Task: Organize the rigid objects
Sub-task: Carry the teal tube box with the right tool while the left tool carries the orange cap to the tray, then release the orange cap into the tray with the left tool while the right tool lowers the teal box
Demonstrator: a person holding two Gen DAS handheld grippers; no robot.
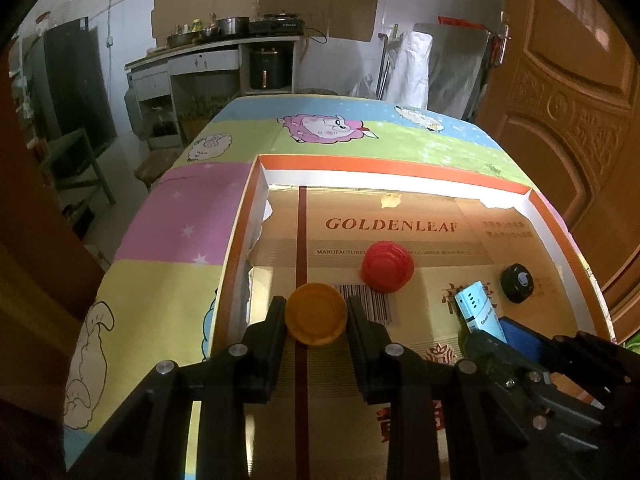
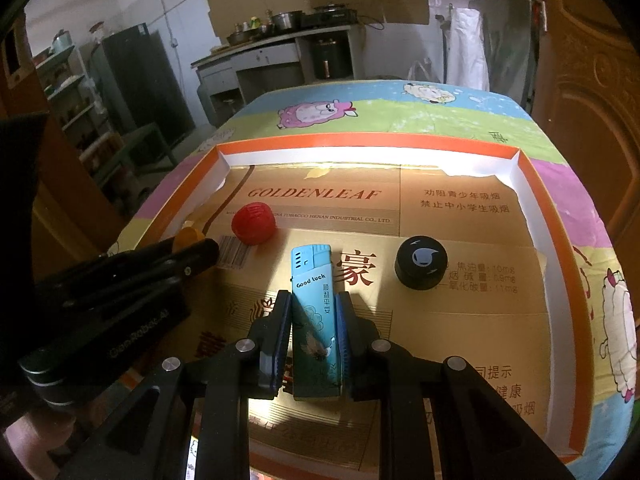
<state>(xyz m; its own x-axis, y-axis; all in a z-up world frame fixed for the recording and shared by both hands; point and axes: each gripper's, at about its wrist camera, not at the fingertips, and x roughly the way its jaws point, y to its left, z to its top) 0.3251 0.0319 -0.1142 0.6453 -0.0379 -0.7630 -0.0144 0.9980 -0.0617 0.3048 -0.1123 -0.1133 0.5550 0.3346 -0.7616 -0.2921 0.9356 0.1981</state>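
Note:
My left gripper (image 1: pixel 316 314) is shut on an orange bottle cap (image 1: pixel 316 314) and holds it over the near left part of a shallow orange-rimmed box (image 1: pixel 400 162). My right gripper (image 2: pixel 313 312) is shut on a light blue lighter (image 2: pixel 314 292), which sticks out forward over the box floor. A red ribbed cap (image 1: pixel 387 266) lies on the box floor just beyond the orange cap. A black cap (image 2: pixel 421 262) lies to the right of the lighter. In the left wrist view the lighter (image 1: pixel 478 310) and right gripper (image 1: pixel 532 372) show at lower right.
The box is lined with GOLDENLEAF cardboard (image 2: pixel 440 320) and sits on a table with a cartoon sheep cloth (image 1: pixel 176 220). A wooden door (image 1: pixel 568 100) stands to the right. A kitchen counter (image 1: pixel 224 46) with pots is far behind.

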